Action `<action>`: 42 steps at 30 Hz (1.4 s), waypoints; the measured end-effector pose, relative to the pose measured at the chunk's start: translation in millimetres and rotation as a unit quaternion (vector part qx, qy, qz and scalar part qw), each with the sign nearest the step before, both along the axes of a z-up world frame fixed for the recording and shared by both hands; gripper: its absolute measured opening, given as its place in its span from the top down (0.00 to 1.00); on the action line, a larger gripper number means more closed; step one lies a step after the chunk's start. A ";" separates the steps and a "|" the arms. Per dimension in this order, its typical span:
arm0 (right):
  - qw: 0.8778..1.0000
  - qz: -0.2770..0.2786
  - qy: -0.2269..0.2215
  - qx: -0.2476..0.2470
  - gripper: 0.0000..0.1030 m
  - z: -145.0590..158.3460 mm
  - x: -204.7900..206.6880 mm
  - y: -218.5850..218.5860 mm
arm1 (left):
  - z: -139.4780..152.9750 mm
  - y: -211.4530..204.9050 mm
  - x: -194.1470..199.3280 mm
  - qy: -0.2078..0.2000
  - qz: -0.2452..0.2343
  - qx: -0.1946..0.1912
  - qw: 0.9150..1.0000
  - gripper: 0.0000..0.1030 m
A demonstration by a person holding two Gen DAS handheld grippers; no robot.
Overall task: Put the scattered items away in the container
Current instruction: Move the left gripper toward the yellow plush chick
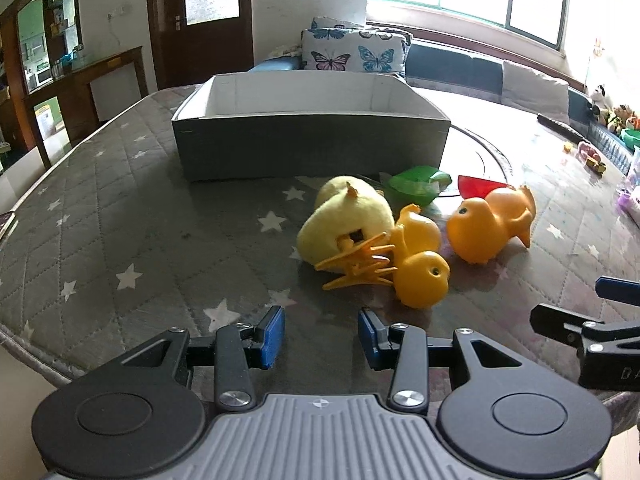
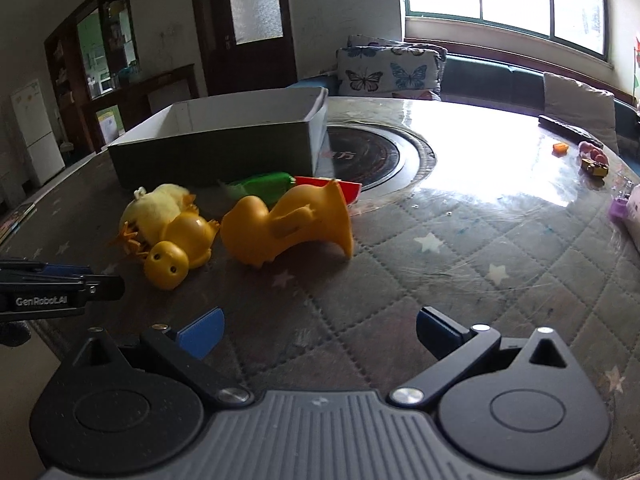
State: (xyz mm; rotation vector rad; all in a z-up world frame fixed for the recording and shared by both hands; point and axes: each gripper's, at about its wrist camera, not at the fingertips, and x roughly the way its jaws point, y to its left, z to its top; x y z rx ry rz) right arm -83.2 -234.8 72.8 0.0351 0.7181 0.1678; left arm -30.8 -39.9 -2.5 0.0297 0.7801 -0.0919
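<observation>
Because the duck toys (image 1: 420, 256) lay clustered before the empty cardboard box (image 1: 308, 136), both hand-held grippers, left (image 1: 321, 334) and right (image 2: 320, 334), hovered wide, holding nothing.

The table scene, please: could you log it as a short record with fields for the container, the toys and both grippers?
container: grey box, white inside, nothing visible in it
toys: plush chick, small orange duck, large orange duck, green piece, red piece, all on the quilted table cover in front of the box
left gripper: open, empty
right gripper: wide open, empty
</observation>
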 end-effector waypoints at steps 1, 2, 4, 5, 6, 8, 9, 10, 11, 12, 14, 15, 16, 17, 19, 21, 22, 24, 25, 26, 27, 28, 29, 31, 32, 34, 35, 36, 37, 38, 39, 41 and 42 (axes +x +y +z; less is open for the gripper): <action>1.000 0.003 0.001 0.000 0.00 0.3 -0.8 0.8 | -0.4 -1.0 -0.2 0.002 -0.001 0.001 1.000 0.58; 1.000 0.006 0.003 -0.001 0.00 0.6 -1.6 1.6 | -0.8 -1.9 -0.4 0.003 -0.003 0.003 1.000 0.58; 1.000 0.009 0.005 0.000 0.00 0.6 -2.3 2.8 | -1.6 -3.4 -1.2 0.005 -0.005 0.004 1.000 0.58; 1.000 0.011 0.006 0.000 0.00 0.6 -2.6 3.4 | -2.0 -3.9 -1.6 0.007 -0.006 0.004 1.000 0.58; 1.000 0.013 0.007 0.001 0.00 0.6 -3.3 4.0 | -2.3 -4.4 -1.9 0.008 -0.007 0.005 1.000 0.58; 1.000 0.016 0.009 0.000 0.00 0.5 -4.0 5.8 | -3.1 -5.4 -2.3 0.009 -0.008 0.007 1.000 0.58; 1.000 0.017 0.009 0.000 0.00 0.6 -4.3 6.5 | -3.1 -5.6 -2.7 0.009 -0.008 0.007 1.000 0.58; 1.000 0.017 0.010 0.000 0.00 0.7 -4.3 7.1 | -3.1 -5.7 -3.0 0.009 -0.008 0.008 1.000 0.58; 1.000 0.018 0.010 0.000 0.00 0.5 -4.5 7.3 | -3.1 -5.9 -3.2 0.009 -0.009 0.008 1.000 0.58; 1.000 0.018 0.011 0.000 0.00 0.6 -4.6 7.7 | -3.0 -6.3 -3.4 0.009 -0.009 0.009 1.000 0.58; 1.000 0.018 0.012 0.000 0.00 0.3 -4.8 8.2 | -3.1 -6.9 -3.6 0.009 -0.009 0.011 1.000 0.58; 1.000 0.018 0.013 -0.001 0.00 0.2 -4.9 8.3 | -3.2 -7.3 -3.6 0.010 -0.009 0.011 1.000 0.58; 1.000 0.019 0.014 0.000 0.00 -0.1 -5.1 8.4 | -3.3 -7.6 -3.6 0.010 -0.009 0.012 1.000 0.58; 1.000 0.019 0.015 0.000 0.00 -0.4 -5.3 8.5 | -3.2 -7.7 -3.6 0.010 -0.009 0.012 1.000 0.58; 1.000 0.021 0.017 -0.001 0.00 -0.6 -5.4 9.4 | -3.2 -8.3 -3.6 0.010 -0.010 0.012 1.000 0.58; 1.000 0.022 0.018 -0.003 0.00 -0.6 -5.5 10.3 | -3.1 -8.7 -3.9 0.010 -0.011 0.013 1.000 0.58; 1.000 0.023 0.018 -0.003 0.00 -0.6 -5.5 10.7 | -3.1 -8.9 -4.0 0.010 -0.011 0.014 1.000 0.58; 1.000 0.025 0.019 -0.004 0.00 -0.7 -5.3 11.8 | -3.1 -9.4 -4.0 0.010 -0.011 0.015 1.000 0.58; 0.999 0.026 0.020 -0.004 0.00 -0.8 -5.3 12.4 | -3.0 -9.5 -3.9 0.010 -0.012 0.015 1.000 0.58; 0.999 0.027 0.020 -0.004 0.00 -0.8 -5.2 13.0 | -3.0 -9.6 -3.8 0.010 -0.012 0.016 1.000 0.58; 0.999 0.028 0.020 -0.005 0.00 -0.7 -5.1 13.7 | -2.9 -9.7 -3.7 0.010 -0.012 0.016 1.000 0.58; 0.999 0.030 0.020 -0.005 0.00 -0.6 -5.0 14.3 | -2.9 -9.9 -3.7 0.010 -0.012 0.016 1.000 0.58; 0.999 0.031 0.021 -0.005 0.00 -0.7 -5.0 14.8 | -3.0 -10.0 -3.8 0.010 -0.012 0.016 1.000 0.58; 0.999 0.033 0.022 -0.005 0.00 -1.2 -4.9 16.1 | -3.2 -10.4 -4.0 0.010 -0.012 0.017 1.000 0.58; 0.999 0.034 0.022 -0.005 0.00 -1.4 -4.9 16.7 | -3.3 -10.5 -4.0 0.010 -0.012 0.017 1.000 0.58; 0.999 0.036 0.023 -0.005 0.00 -1.7 -5.0 17.7 | -3.3 -10.7 -3.9 0.010 -0.012 0.018 1.000 0.58; 0.999 0.037 0.023 -0.005 0.00 -1.8 -5.0 18.4 | -3.4 -10.8 -4.0 0.010 -0.012 0.018 1.000 0.58; 0.999 0.038 0.024 -0.006 0.00 -1.9 -4.9 19.1 | -3.4 -10.9 -3.8 0.010 -0.012 0.019 1.000 0.58; 0.999 0.040 0.024 -0.006 0.00 -1.9 -5.1 19.8 | -3.3 -11.1 -3.7 0.010 -0.013 0.019 1.000 0.58; 0.999 0.042 0.024 -0.006 0.00 -1.8 -5.3 20.5 | -3.2 -11.2 -3.6 0.010 -0.013 0.019 1.000 0.58; 0.999 0.043 0.024 -0.005 0.00 -1.7 -5.4 21.1 | -3.2 -11.4 -3.4 0.011 -0.014 0.020 1.000 0.58; 0.999 0.045 0.024 -0.006 0.00 -1.7 -5.3 22.3 | -3.1 -12.1 -3.6 0.011 -0.014 0.020 1.000 0.58; 0.999 0.046 0.024 -0.006 0.00 -1.8 -5.3 22.9 | -3.1 -12.3 -3.6 0.011 -0.015 0.020 1.000 0.58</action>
